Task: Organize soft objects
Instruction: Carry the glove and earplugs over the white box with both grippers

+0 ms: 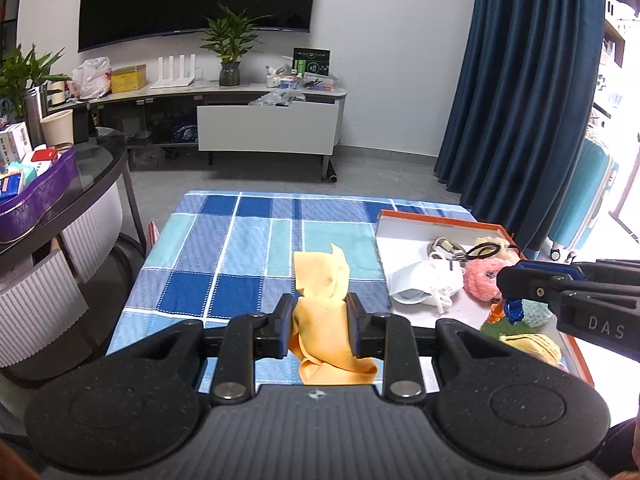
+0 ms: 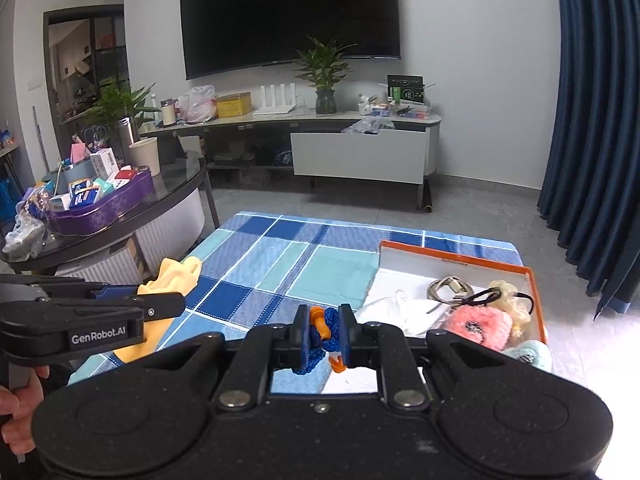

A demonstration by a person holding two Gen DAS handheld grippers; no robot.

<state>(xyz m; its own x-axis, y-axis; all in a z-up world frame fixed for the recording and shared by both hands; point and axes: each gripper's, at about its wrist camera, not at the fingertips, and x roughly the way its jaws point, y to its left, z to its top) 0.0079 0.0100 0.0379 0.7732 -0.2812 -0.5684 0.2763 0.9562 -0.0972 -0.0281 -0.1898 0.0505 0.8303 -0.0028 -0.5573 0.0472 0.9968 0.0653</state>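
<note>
Orange box (image 1: 442,222), perhaps cardboard, beside yellow cloth (image 1: 324,280).

A soft yellow cloth (image 1: 326,312) hangs crumpled above the blue checked counter (image 1: 240,248), one corner sticking up. A small knitted blue-and-orange toy (image 2: 326,334) hangs over the near edge of the orange-rimmed box (image 2: 534,280). Inside that box lie a white face mask (image 1: 424,280), a fluffy pink piece (image 1: 482,278), a cream scrunchie (image 2: 510,296) and a pale teal piece (image 2: 532,354).
</note>
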